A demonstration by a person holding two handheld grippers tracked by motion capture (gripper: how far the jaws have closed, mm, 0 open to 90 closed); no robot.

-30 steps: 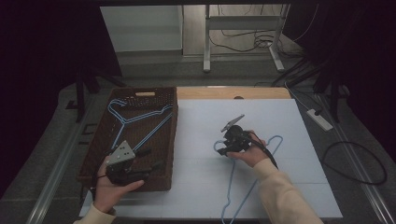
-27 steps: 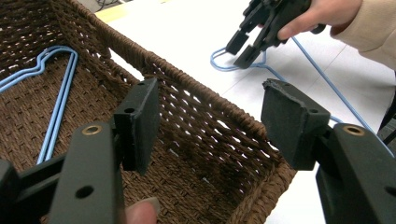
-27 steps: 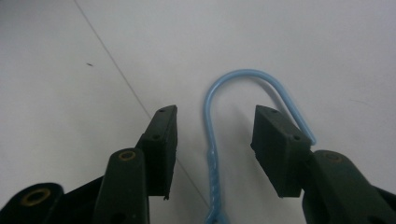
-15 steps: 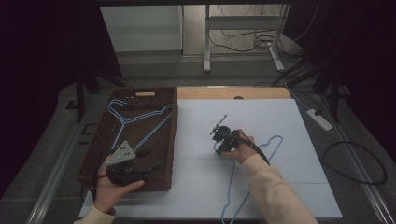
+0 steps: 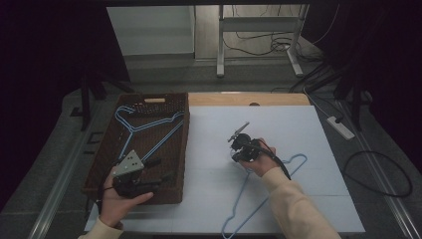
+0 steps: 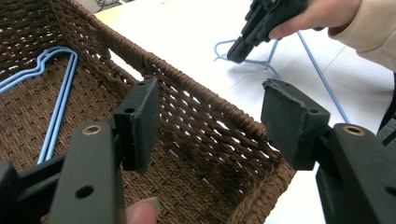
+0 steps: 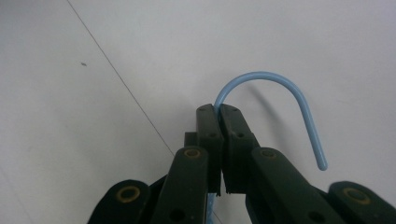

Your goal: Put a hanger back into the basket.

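A brown wicker basket (image 5: pixel 185 149) stands at the left of the white table and holds light blue wire hangers (image 5: pixel 144 124). Another blue hanger (image 5: pixel 297 156) lies on the table right of it. My right gripper (image 5: pixel 235 158) is shut on this hanger's neck just below the hook (image 7: pixel 280 81), the jaws pressed together around the wire (image 7: pixel 219 114). My left gripper (image 5: pixel 159 170) hovers open over the basket's near right corner, nothing between its jaws (image 6: pixel 210 121). In the left gripper view, the basket's rim (image 6: pixel 196 98) and its hangers (image 6: pixel 58 102) show, with the right gripper (image 6: pixel 236 51) beyond.
The white table top (image 5: pixel 308 124) has bare room at the back and right. A strip of wooden table edge (image 5: pixel 273 99) runs behind it. Cables and a power strip (image 5: pixel 341 127) lie on the floor at the right.
My right gripper has moved left toward the basket, drawing the table's hanger along with it. The left gripper has stayed where it was.
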